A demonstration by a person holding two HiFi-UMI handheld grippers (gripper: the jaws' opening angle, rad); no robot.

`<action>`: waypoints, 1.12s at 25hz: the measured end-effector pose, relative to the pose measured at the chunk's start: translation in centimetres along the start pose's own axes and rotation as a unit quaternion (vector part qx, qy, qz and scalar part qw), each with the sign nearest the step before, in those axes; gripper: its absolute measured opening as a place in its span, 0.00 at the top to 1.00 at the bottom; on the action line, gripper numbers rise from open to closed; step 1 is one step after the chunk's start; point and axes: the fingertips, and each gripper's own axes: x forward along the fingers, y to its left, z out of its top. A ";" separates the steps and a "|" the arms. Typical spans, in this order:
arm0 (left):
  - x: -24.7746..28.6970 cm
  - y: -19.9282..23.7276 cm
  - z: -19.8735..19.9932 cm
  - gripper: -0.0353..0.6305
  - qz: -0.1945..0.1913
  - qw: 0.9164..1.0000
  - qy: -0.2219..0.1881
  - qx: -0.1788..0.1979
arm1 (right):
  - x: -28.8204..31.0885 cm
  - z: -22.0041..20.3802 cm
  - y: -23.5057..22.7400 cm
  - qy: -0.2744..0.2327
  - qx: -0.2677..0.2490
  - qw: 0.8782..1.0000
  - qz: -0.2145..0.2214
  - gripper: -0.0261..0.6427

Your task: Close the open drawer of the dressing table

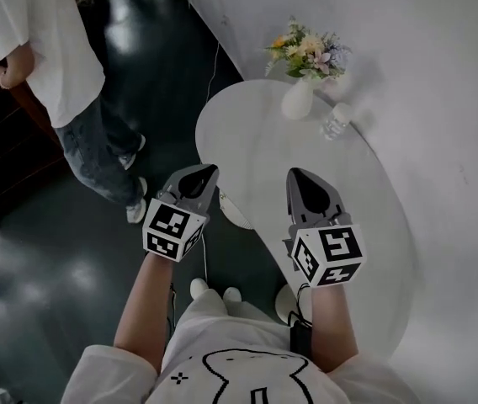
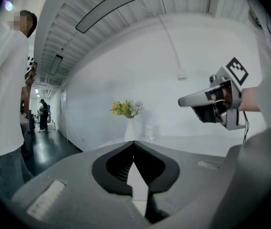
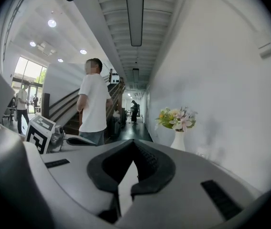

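A white oval dressing table [image 1: 260, 146] stands against the white wall; no drawer shows in any view. My left gripper [image 1: 206, 172] hovers over the table's near left edge, shut with nothing in it. My right gripper [image 1: 300, 176] hangs over the tabletop a little to the right, also shut and empty. In the left gripper view the jaws [image 2: 133, 145] meet at the tip, and the right gripper [image 2: 211, 103] floats at the right. In the right gripper view the jaws [image 3: 134, 145] also touch at the tip, with the left gripper [image 3: 54, 135] at the left.
A white vase of flowers [image 1: 300, 81] and a clear glass [image 1: 336, 122] stand at the table's far end by the wall. A person in a white T-shirt and jeans [image 1: 62, 66] stands on the dark floor to the left. My white shoes [image 1: 214, 291] show below.
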 end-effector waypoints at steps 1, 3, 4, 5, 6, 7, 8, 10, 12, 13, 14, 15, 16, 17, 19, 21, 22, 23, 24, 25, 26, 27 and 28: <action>-0.3 -0.2 0.7 0.92 0.006 1.000 -0.008 -0.004 | -0.5 0.1 0.0 -0.004 0.002 1.000 0.001 0.97; -1.0 -0.5 2.1 0.92 0.016 0.999 -0.025 -0.013 | -1.6 0.4 0.0 -0.012 0.002 1.000 0.001 0.97; -1.4 -0.7 2.8 0.92 0.022 0.999 -0.032 -0.015 | -2.0 0.6 0.0 -0.015 0.000 1.000 0.001 0.97; -1.9 -0.8 3.4 0.92 0.028 0.999 -0.039 -0.015 | -2.4 0.8 0.1 -0.020 -0.004 1.000 0.002 0.97; -2.4 -0.8 3.9 0.92 0.035 0.998 -0.043 -0.012 | -2.8 1.0 0.2 -0.026 -0.010 1.000 0.003 0.97; -2.8 -0.9 4.4 0.92 0.043 0.998 -0.047 -0.008 | -3.2 1.3 0.2 -0.032 -0.018 0.999 0.003 0.97; -3.2 -0.9 4.8 0.92 0.050 0.997 -0.050 -0.004 | -3.5 1.6 0.2 -0.038 -0.026 0.999 0.002 0.97; -3.9 -0.8 5.4 0.92 0.067 0.996 -0.055 0.005 | -4.0 2.0 0.1 -0.046 -0.042 0.998 -0.002 0.97; -4.6 -0.7 6.0 0.92 0.085 0.994 -0.061 0.013 | -4.5 2.3 0.0 -0.055 -0.051 0.997 -0.004 0.97; -5.0 -0.6 6.3 0.92 0.093 0.993 -0.065 0.016 | -4.7 2.5 0.0 -0.060 -0.053 0.997 -0.005 0.97; -5.4 -0.7 6.7 0.92 0.100 0.992 -0.069 0.018 | -5.0 2.6 0.0 -0.064 -0.054 0.996 -0.005 0.97; -5.8 -0.8 7.1 0.92 0.105 0.992 -0.074 0.017 | -5.4 2.8 0.0 -0.068 -0.054 0.996 -0.005 0.97; -6.4 -0.9 7.6 0.92 0.110 0.991 -0.081 0.013 | -5.7 2.9 0.0 -0.071 -0.054 0.996 -0.005 0.97; -6.9 -0.9 8.1 0.92 0.114 0.990 -0.088 0.007 | -6.1 3.1 0.1 -0.074 -0.055 0.996 -0.005 0.97; -8.0 -1.1 9.1 0.92 0.123 0.987 -0.102 0.001 | -6.7 3.3 0.3 -0.079 -0.058 0.995 -0.003 0.97; -8.7 -1.6 9.9 0.92 0.129 0.985 -0.111 0.007 | -7.4 3.6 0.4 -0.084 -0.062 0.995 -0.004 0.97; -8.9 -1.8 10.2 0.92 0.130 0.985 -0.112 0.014 | -7.6 3.7 0.4 -0.086 -0.063 0.994 -0.004 0.97; -9.1 -2.2 10.5 0.92 0.131 0.985 -0.112 0.023 | -7.9 3.8 0.4 -0.088 -0.063 0.994 -0.005 0.97; -9.1 -2.5 10.7 0.92 0.132 0.984 -0.113 0.031 | -8.1 3.9 0.3 -0.090 -0.064 0.994 -0.005 0.97; -9.1 -2.8 10.8 0.92 0.132 0.984 -0.112 0.040 | -8.3 3.9 0.2 -0.091 -0.066 0.994 -0.005 0.97; -9.0 -3.2 10.9 0.92 0.133 0.984 -0.112 0.048 | -8.4 3.9 0.1 -0.092 -0.067 0.993 -0.005 0.97; -8.9 -3.4 11.0 0.92 0.134 0.983 -0.111 0.055 | -8.5 3.9 0.0 -0.094 -0.068 0.993 -0.005 0.97; -8.8 -3.7 11.0 0.92 0.135 0.983 -0.110 0.062 | -8.6 3.9 -0.1 -0.096 -0.069 0.993 -0.005 0.97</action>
